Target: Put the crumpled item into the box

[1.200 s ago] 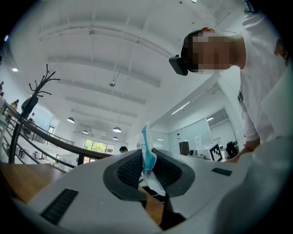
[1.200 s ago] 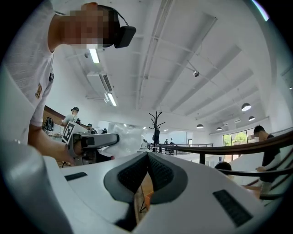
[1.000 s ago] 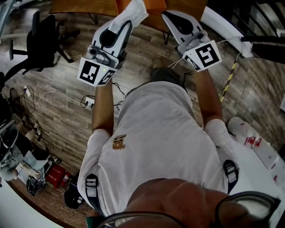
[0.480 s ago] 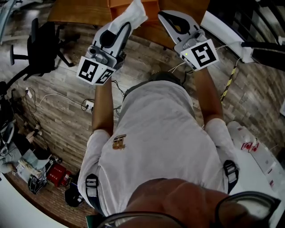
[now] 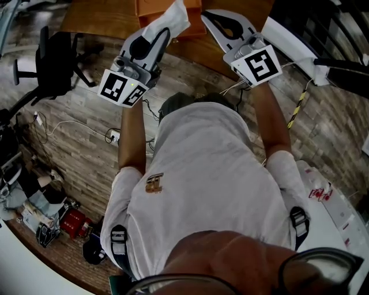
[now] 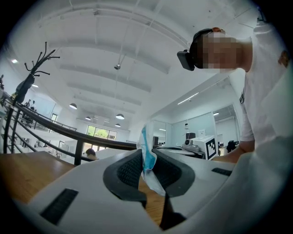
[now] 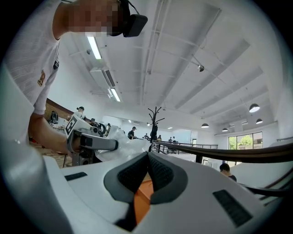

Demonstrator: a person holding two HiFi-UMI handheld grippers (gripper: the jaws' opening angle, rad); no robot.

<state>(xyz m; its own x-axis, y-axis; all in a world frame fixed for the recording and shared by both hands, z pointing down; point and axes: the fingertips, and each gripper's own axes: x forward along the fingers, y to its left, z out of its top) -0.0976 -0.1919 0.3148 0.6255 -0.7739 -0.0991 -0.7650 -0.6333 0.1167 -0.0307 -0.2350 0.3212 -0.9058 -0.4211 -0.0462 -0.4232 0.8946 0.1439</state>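
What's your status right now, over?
Left gripper shut on crumpled item. Right gripper shut, empty. Orange box ahead, item not yet in. Nothing seen blocking.

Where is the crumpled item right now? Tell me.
In the head view, upper left of centre, the crumpled item is pinched in the left tongs, right by the orange box.

Open air above box (image 5: 143,7), chair (image 5: 55,57) left
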